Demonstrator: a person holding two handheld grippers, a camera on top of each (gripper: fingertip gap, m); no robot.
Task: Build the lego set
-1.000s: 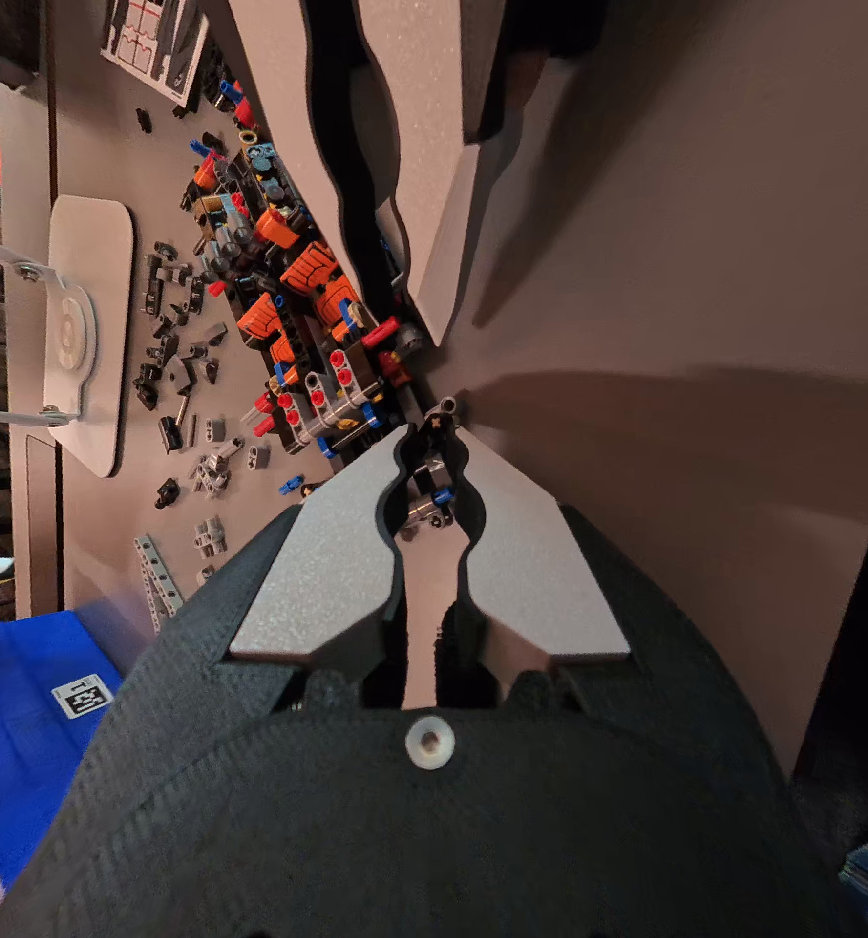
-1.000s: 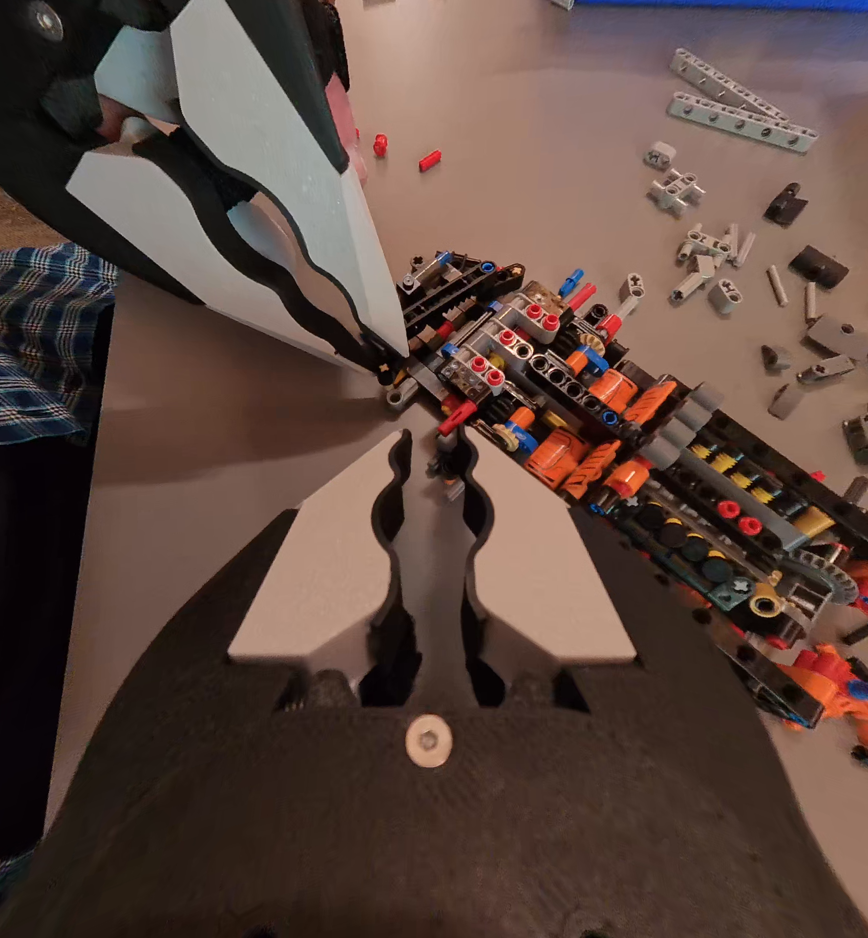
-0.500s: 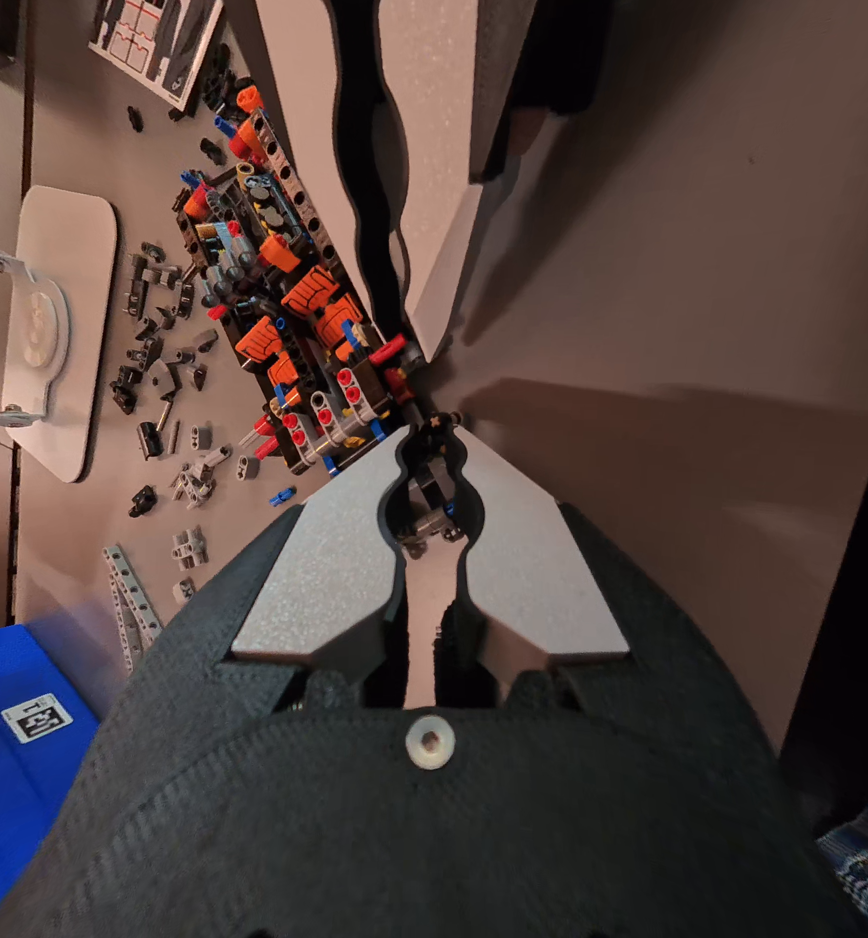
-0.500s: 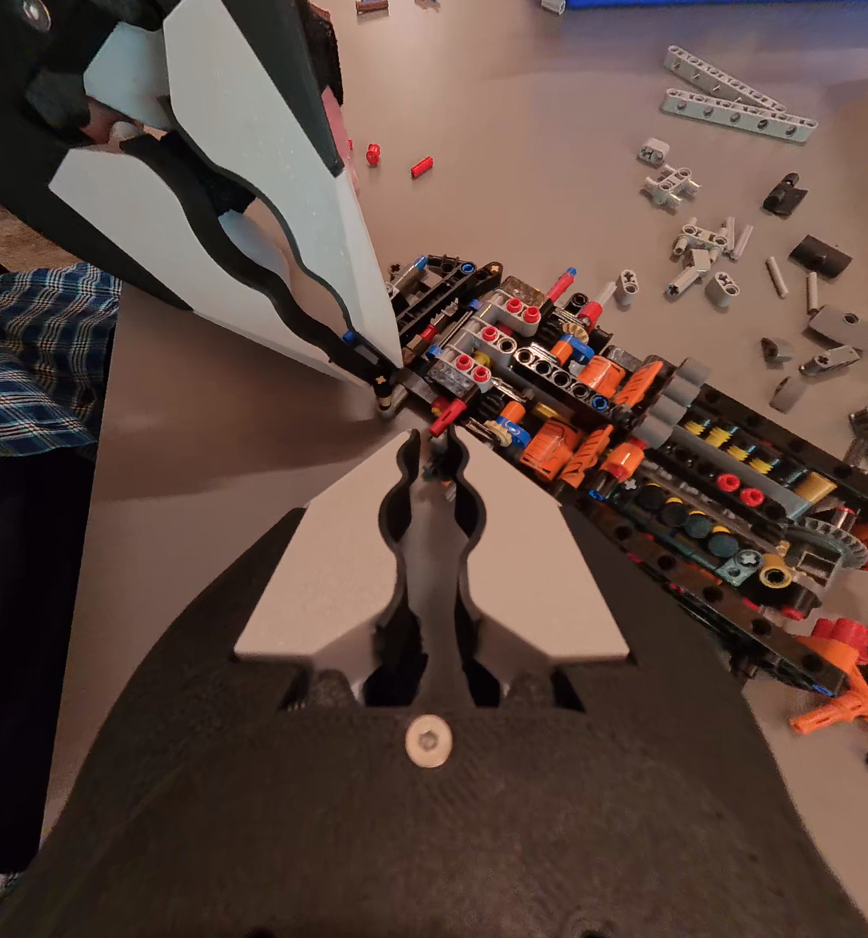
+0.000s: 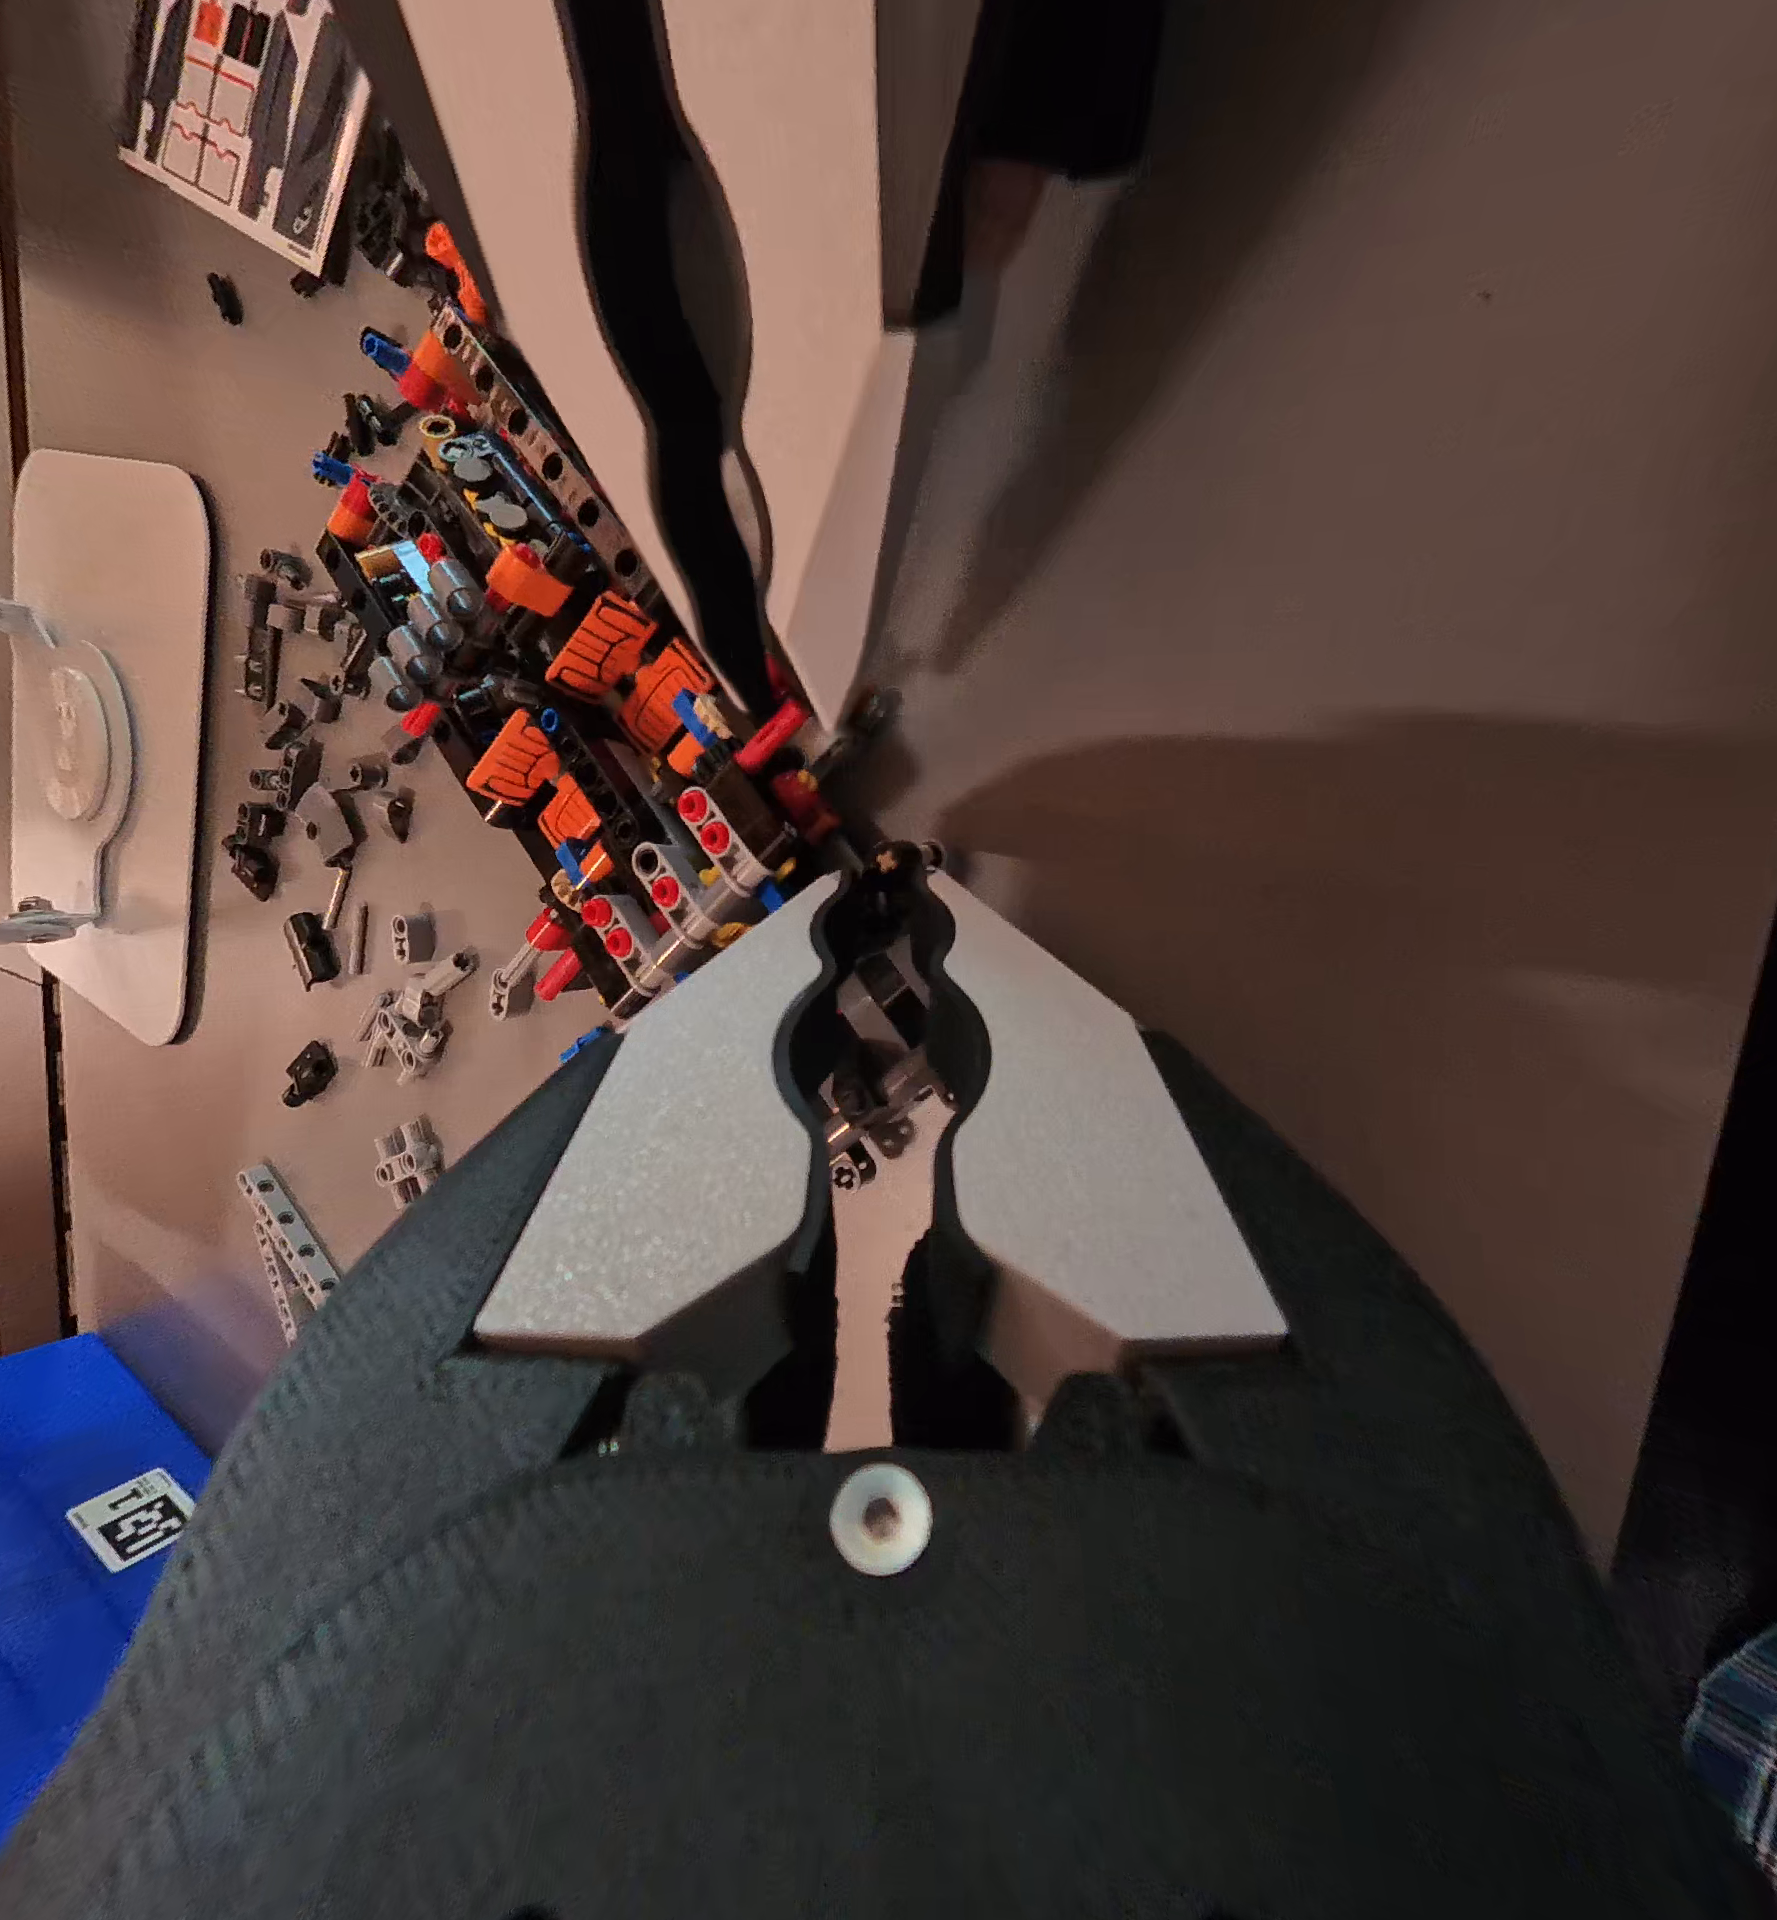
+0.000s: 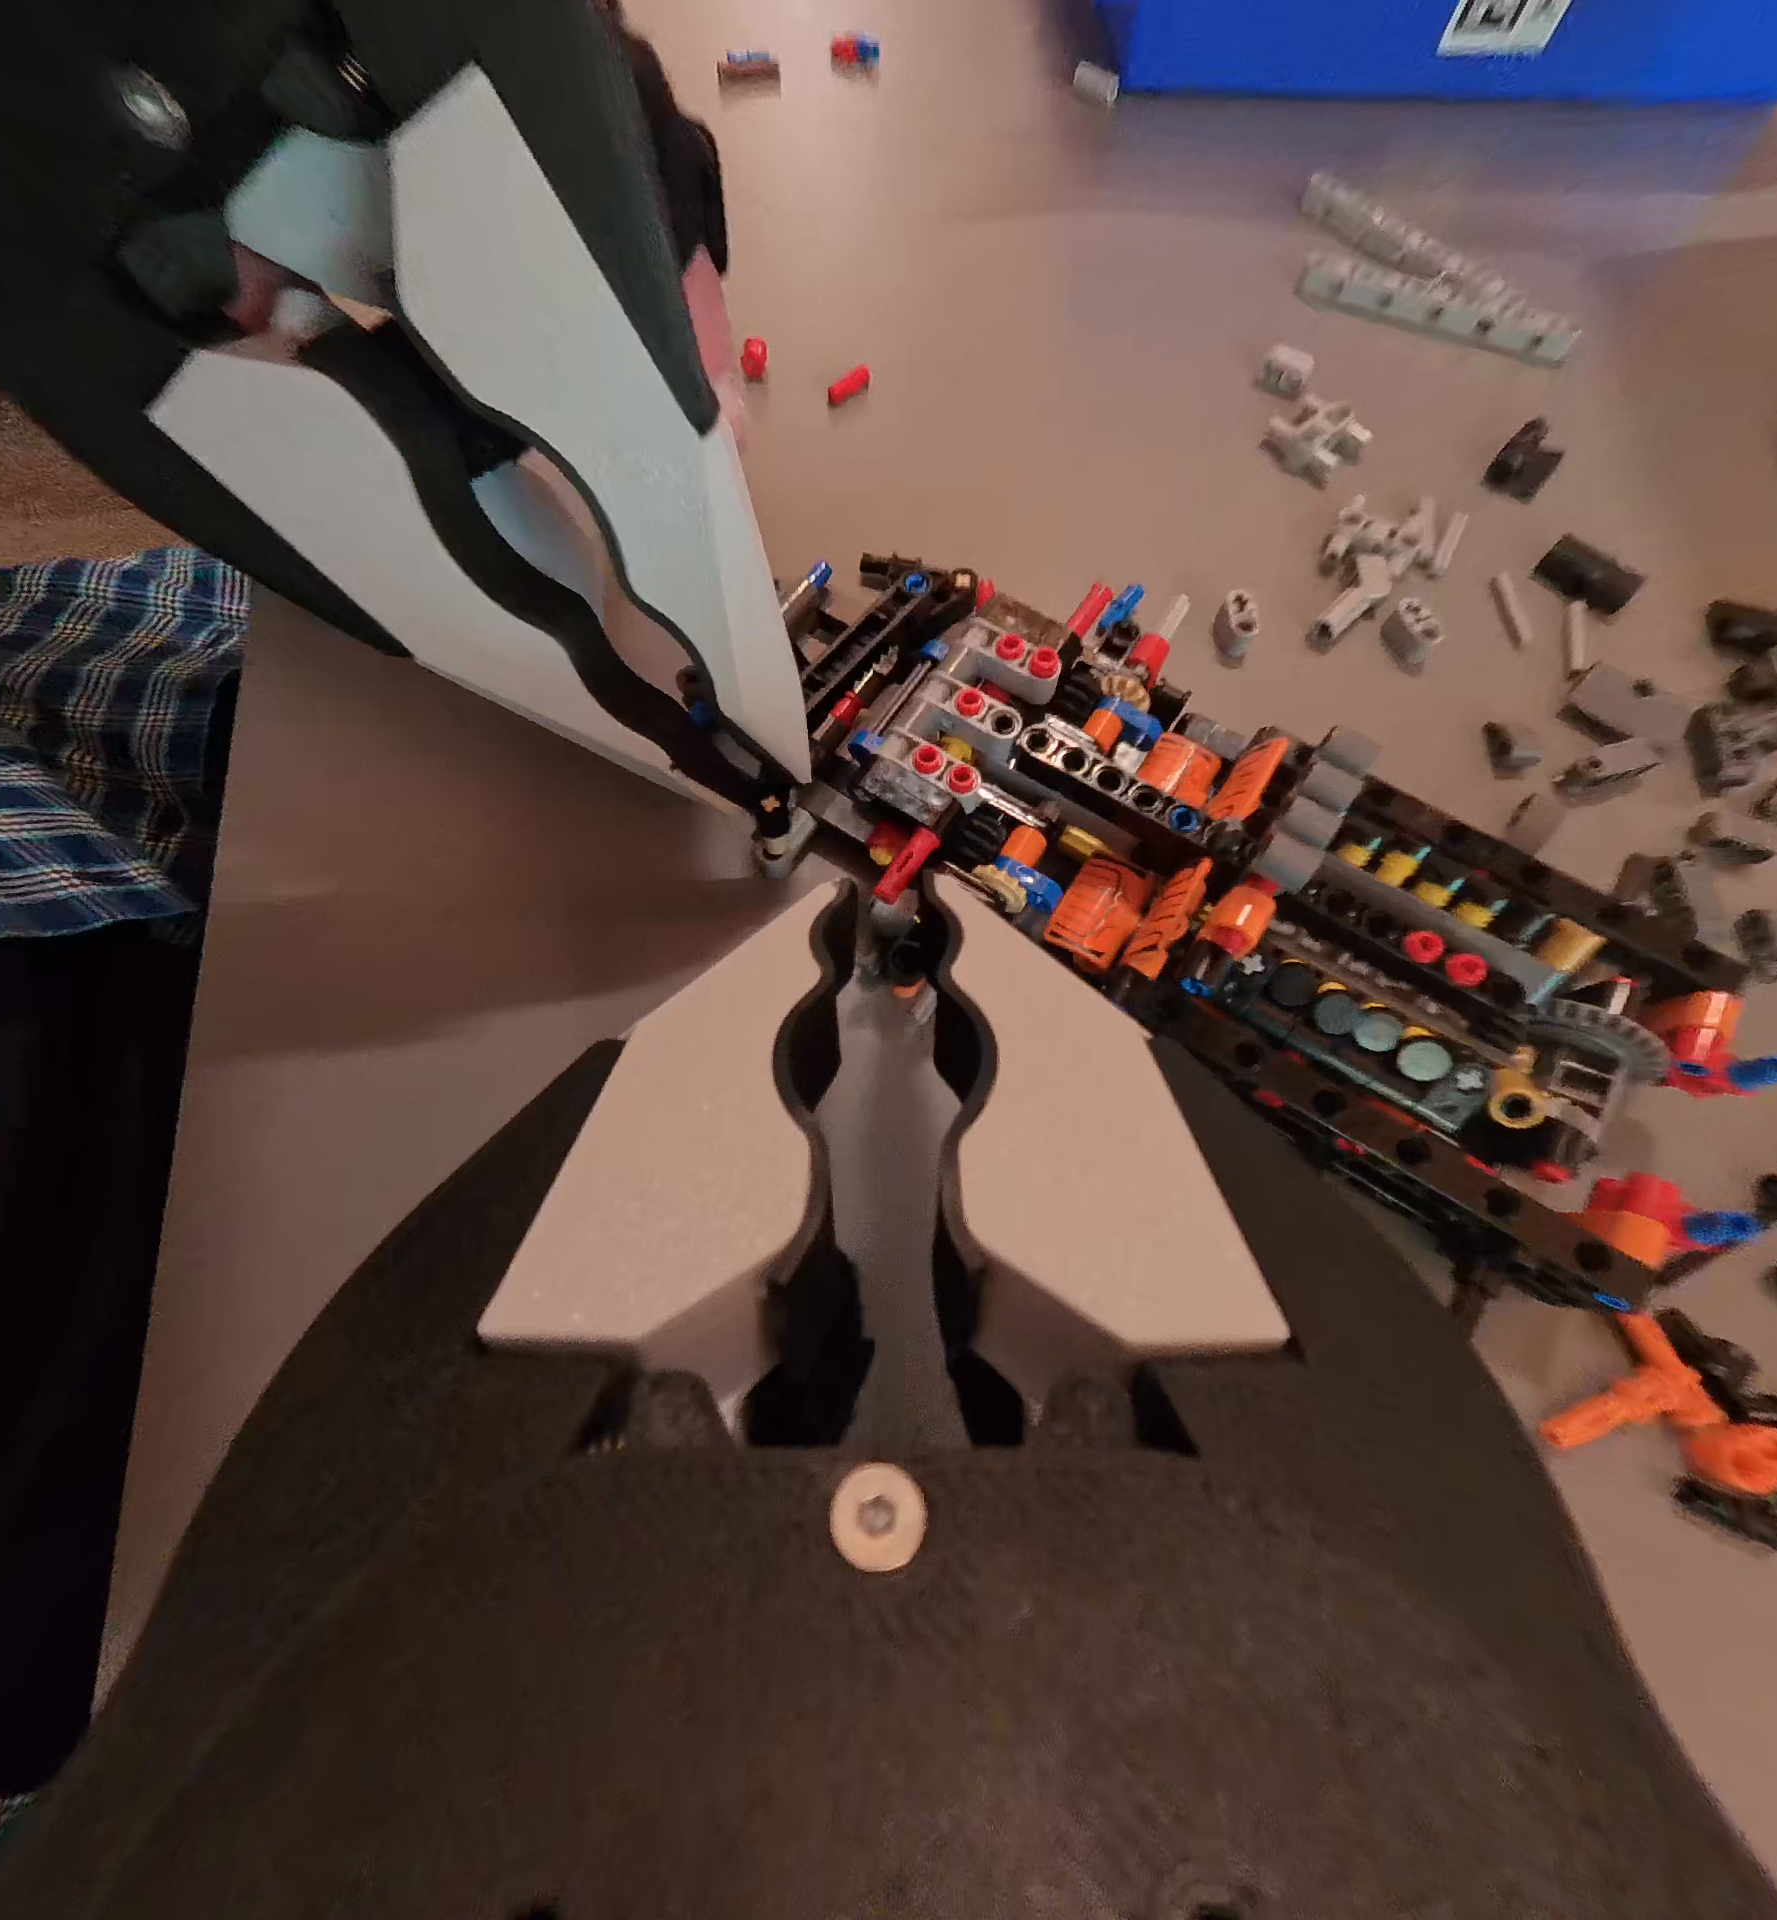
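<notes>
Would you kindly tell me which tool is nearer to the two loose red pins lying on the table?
Left. The left tool works just beside the red pins; the right tool sits farther back, at the model's end.

Grey table (image 6: 1019, 260) carries lego model (image 6: 1279, 914), loose parts (image 6: 1383, 540) (grey, black), blue box (image 6: 1383, 62).

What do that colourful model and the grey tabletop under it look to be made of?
Lego model: hard moulded plastic, glossy, judging by highlights on the orange and red pieces and crisp pin holes. Table: smooth matt grey-brown surface, probably laminate; no grain shows, so unsure.
</notes>
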